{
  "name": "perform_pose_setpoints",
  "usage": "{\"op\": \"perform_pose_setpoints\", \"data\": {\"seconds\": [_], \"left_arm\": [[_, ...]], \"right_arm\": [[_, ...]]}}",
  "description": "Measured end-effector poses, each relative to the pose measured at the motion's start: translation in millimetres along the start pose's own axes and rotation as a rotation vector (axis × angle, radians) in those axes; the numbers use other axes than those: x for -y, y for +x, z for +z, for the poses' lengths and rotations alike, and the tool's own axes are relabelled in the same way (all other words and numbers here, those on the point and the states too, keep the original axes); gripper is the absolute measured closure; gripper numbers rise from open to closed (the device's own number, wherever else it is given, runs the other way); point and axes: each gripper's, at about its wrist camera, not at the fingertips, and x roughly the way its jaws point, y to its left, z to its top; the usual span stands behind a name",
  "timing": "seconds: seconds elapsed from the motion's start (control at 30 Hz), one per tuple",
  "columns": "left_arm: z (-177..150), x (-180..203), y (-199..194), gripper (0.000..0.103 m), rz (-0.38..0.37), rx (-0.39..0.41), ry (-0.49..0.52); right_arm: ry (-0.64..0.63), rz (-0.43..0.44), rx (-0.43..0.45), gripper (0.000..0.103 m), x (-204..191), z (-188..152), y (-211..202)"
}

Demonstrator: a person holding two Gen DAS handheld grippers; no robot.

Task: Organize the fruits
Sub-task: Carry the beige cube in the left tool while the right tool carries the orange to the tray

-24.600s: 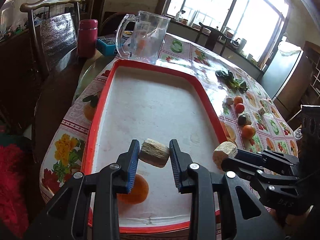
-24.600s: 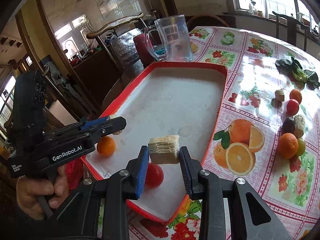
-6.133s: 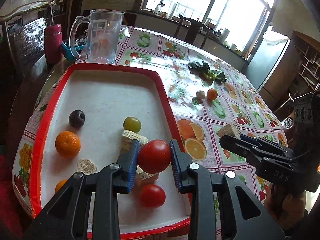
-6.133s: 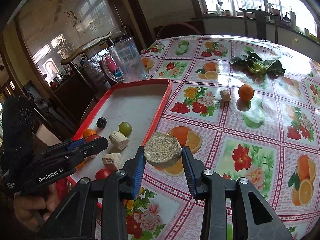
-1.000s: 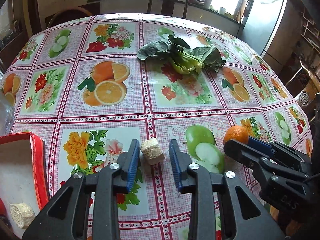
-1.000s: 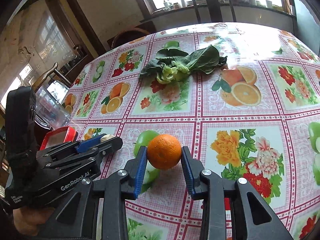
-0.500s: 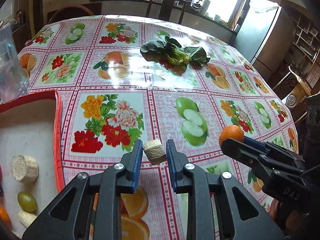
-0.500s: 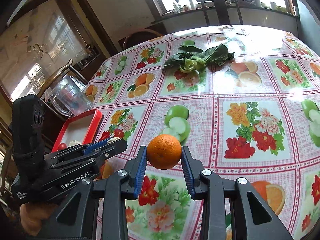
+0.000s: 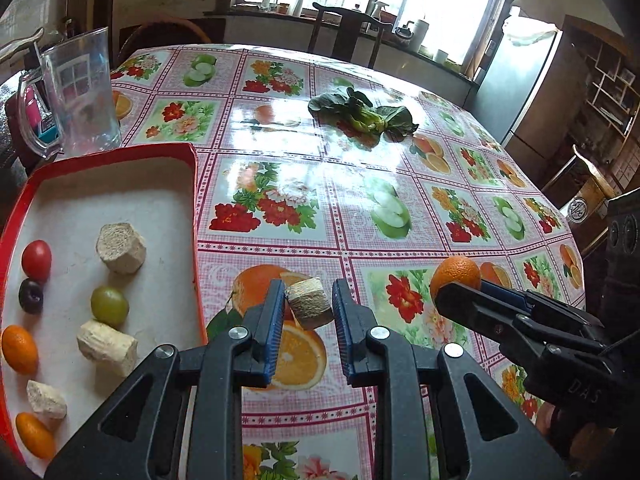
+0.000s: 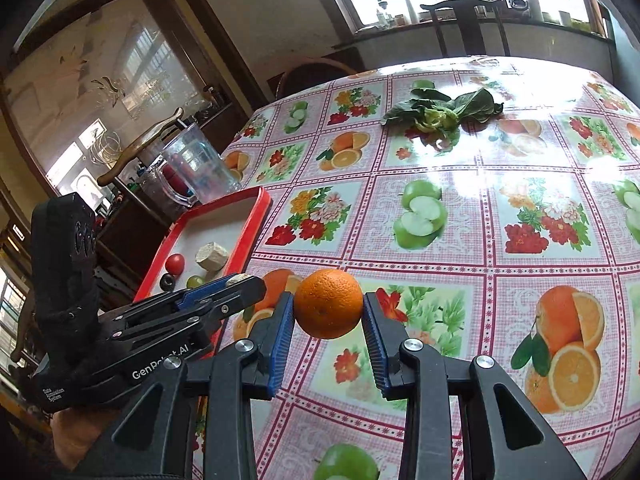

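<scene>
My left gripper [image 9: 308, 304] is shut on a small beige sugarcane piece [image 9: 309, 303], held above the tablecloth just right of the red tray [image 9: 196, 200]. My right gripper [image 10: 327, 309] is shut on an orange [image 10: 328, 303], held above the table; it also shows in the left wrist view [image 9: 455, 275]. The tray holds a red tomato [image 9: 36, 259], a dark plum [image 9: 30, 296], a green grape [image 9: 109, 305], small oranges [image 9: 19, 349] and several beige sugarcane pieces [image 9: 120, 248].
A clear glass pitcher [image 9: 76, 92] stands behind the tray at the table's left edge. A leafy green vegetable [image 9: 360, 116] lies far across the table. Chairs and a window counter stand beyond. The fruit-print tablecloth [image 9: 360, 200] covers the round table.
Both grippers have pulled back toward the tray with their loads. More of the tray and its fruit shows at the left now.
</scene>
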Motion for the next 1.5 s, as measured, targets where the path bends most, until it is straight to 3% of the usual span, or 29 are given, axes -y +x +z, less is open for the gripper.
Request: {"op": "perform_pose_setpoints", "data": {"seconds": [0.7,1.5], "left_arm": [[-34,-24,-46,0.082,-0.002,0.037,-0.044],[-71,-82,-77,0.082,0.060,0.054,-0.137]], "right_arm": [[-0.066,0.043,-0.026,0.068,-55,-29,-4],[-0.178,0.100,-0.097,0.068,-118,-55,19]]}}
